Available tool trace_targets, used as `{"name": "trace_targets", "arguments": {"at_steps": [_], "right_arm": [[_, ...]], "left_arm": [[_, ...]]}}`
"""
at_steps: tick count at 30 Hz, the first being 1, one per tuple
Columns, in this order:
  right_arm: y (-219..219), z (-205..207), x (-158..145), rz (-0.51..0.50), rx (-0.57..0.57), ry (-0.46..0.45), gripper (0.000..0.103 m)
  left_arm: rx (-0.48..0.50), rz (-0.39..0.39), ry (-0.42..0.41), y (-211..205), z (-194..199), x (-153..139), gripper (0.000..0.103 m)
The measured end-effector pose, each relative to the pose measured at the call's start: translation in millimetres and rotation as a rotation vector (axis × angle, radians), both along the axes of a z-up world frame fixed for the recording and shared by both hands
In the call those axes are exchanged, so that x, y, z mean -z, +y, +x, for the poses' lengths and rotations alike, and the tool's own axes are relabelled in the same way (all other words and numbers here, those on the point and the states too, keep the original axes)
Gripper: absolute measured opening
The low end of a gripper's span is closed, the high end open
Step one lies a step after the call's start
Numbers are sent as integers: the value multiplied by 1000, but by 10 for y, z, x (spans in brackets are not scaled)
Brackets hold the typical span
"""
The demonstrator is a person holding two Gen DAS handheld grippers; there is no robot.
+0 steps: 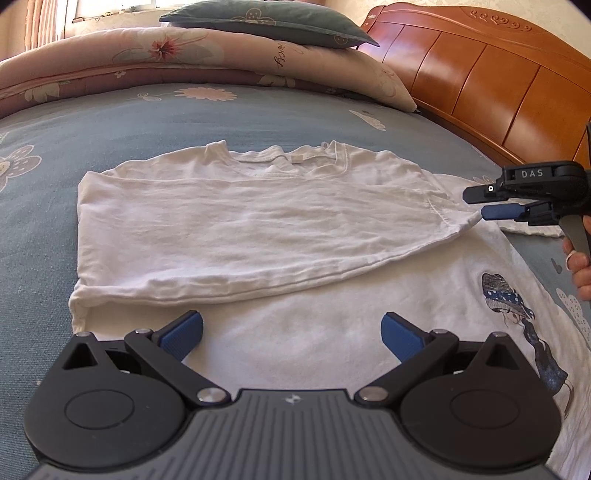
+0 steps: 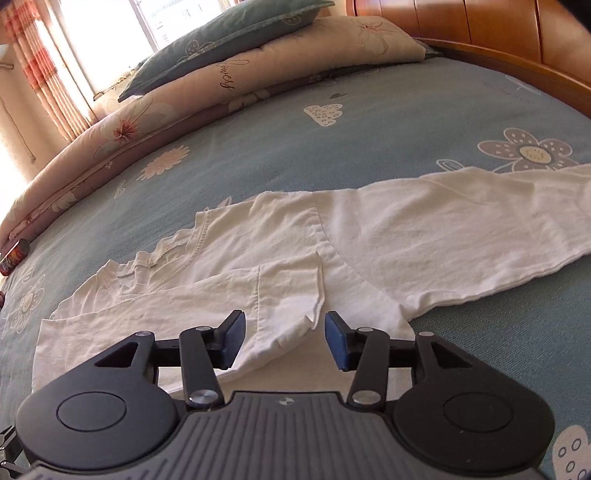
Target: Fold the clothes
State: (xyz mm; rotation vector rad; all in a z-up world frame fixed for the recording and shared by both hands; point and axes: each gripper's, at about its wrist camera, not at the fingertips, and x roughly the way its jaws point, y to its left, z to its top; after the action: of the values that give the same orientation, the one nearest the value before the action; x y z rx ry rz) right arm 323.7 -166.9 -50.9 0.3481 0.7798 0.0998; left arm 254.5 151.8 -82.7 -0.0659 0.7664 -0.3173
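White T-shirt lies flat on the blue floral bedsheet, mid-frame in the left wrist view; one side is folded over the body, and a printed figure shows at lower right. Left gripper, lower centre: fingers wide apart, nothing between, hovering over the shirt's near part. Right gripper: fingers partly open with the folded sleeve's edge between them, pads not pressing. Quilt and pillow at top.
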Motion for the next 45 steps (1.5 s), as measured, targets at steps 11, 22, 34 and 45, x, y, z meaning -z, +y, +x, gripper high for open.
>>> {"name": "trace_targets", "arguments": {"at_steps": [11,22,34,45], "right_arm": [[31,-35,75,-22,-20,90,64],[-1342,-914,-572,-25,43,23,74],[-2189,-1502,-168,109,23,43,76],[-1651,-1706,26,260,-103,16,78]], "left_arm": [[-11,19,18,34,-66,-65,102],[-10,75,-1,-134,-657,-557,102],[-5,105,141,-547,-1531,-215,102],[-209,78,219,67,-1809,-404,102]]}}
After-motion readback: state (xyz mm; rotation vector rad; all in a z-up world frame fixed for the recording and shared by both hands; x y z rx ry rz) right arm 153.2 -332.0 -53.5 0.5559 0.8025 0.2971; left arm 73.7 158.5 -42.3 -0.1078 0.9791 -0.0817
